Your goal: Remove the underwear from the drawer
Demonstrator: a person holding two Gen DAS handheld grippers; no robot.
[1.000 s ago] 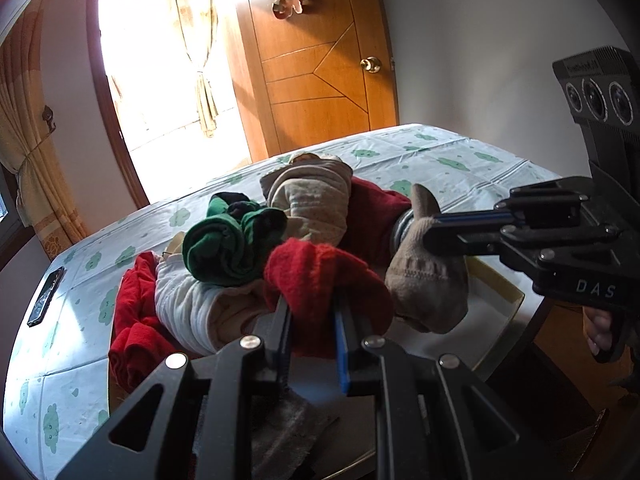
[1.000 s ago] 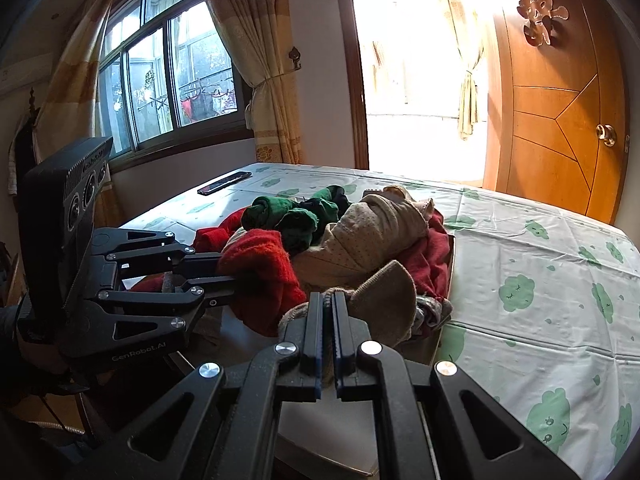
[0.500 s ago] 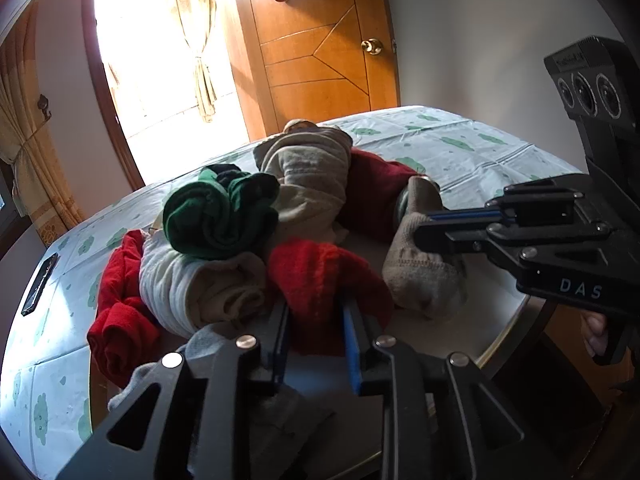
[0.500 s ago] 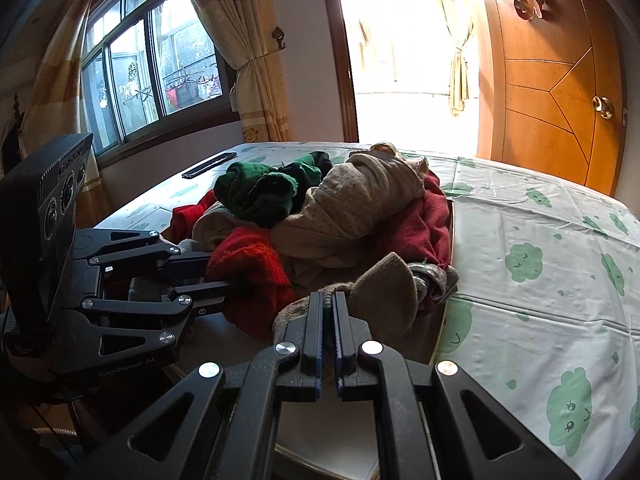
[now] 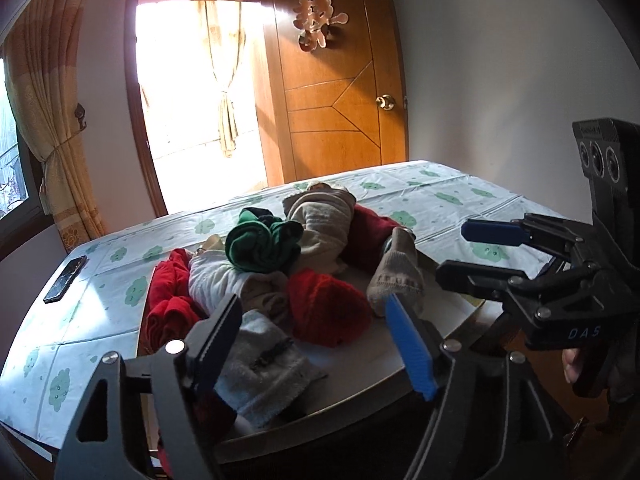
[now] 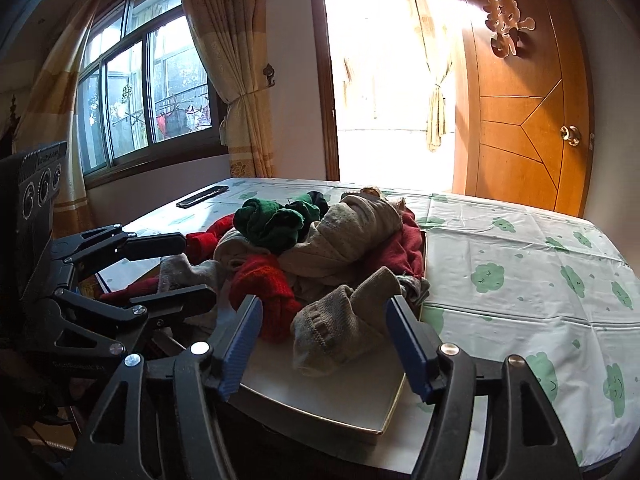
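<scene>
A shallow drawer [image 6: 384, 426] lies on the bed, heaped with rolled clothes: a green bundle [image 6: 276, 224], a beige speckled piece of underwear [image 6: 348, 236], a red knit piece [image 5: 328, 308] and a beige sock [image 6: 340, 328]. My left gripper [image 5: 316, 328] is opening, and the red knit piece lies loose just beyond its spread fingers. My right gripper [image 6: 322, 330] is opening too; the beige sock rests on the drawer bottom between its blue pads [image 6: 408, 340], touched by neither. Each gripper shows in the other's view, the right gripper [image 5: 476, 254] and the left gripper [image 6: 198, 267].
A grey cloth [image 5: 260, 364] and a dark red garment [image 5: 168, 300] lie at the drawer's left. A black phone [image 5: 66, 278] sits on the green-printed sheet [image 6: 520, 280]. A wooden door [image 5: 336, 100] and a bright doorway stand behind. A hand [image 5: 572, 364] grips the right tool.
Both grippers went from shut to open. The left let go of the red knit piece and the right let go of the beige sock. Both drew back from the pile.
</scene>
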